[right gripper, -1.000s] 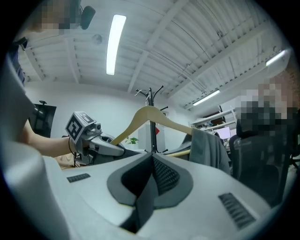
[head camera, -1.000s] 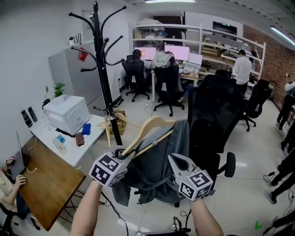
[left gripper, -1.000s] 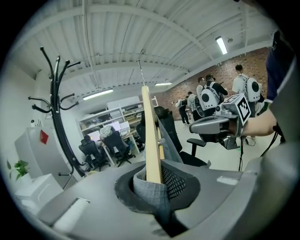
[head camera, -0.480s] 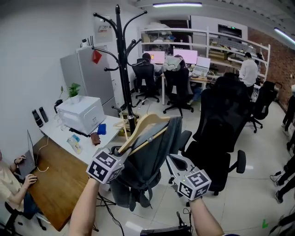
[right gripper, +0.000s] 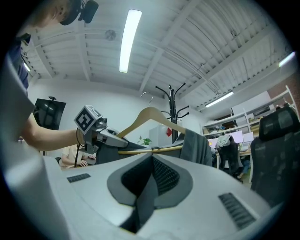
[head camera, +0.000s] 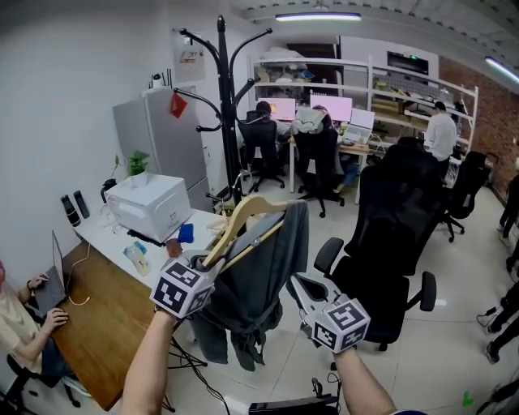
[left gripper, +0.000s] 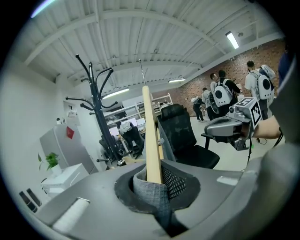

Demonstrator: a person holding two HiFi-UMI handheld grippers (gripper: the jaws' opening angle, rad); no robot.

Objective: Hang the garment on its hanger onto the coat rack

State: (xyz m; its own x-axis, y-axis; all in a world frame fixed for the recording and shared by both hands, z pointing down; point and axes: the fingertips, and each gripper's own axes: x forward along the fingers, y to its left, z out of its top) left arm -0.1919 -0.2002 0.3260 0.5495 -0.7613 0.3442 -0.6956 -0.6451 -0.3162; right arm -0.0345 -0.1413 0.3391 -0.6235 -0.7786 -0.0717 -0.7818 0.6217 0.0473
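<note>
Bright, even light from ceiling tubes (head camera: pixel 318 16); strong fisheye bending at edges; near foreground soft.

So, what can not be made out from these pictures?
Coat rack foot: head view, behind the hanger and garment.
Hanger's hook: head view, too thin to see.
Garment hem: left gripper view, behind the left tool.
Monitor screens: head view, too small to read.
</note>
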